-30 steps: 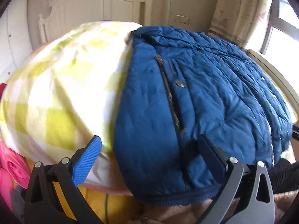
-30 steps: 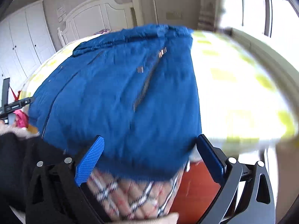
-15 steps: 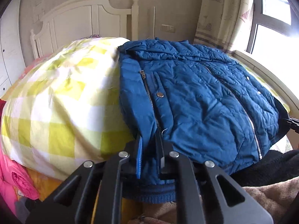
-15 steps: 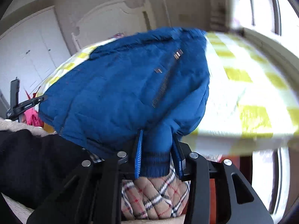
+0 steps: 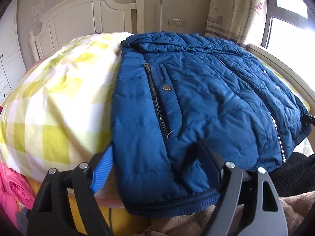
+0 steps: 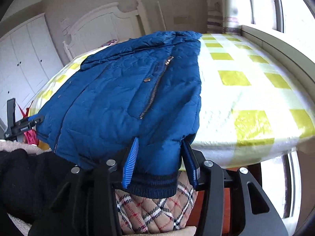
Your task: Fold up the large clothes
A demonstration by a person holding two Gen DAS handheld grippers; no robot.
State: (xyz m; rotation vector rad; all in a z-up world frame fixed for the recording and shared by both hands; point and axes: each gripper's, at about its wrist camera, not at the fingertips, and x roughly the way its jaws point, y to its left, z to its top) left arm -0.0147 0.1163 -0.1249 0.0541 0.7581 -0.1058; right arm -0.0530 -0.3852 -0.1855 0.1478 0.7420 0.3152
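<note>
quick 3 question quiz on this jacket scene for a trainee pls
1. True or false: the jacket lies on a pink bedcover.
2. Its ribbed hem is: A rolled up at the collar, B hanging over the edge, C tucked underneath.
3. What round metal fastener sits beside the pocket zip?
Key: 1 false, the bedcover is yellow-checked; 2 B; 3 a snap.
</note>
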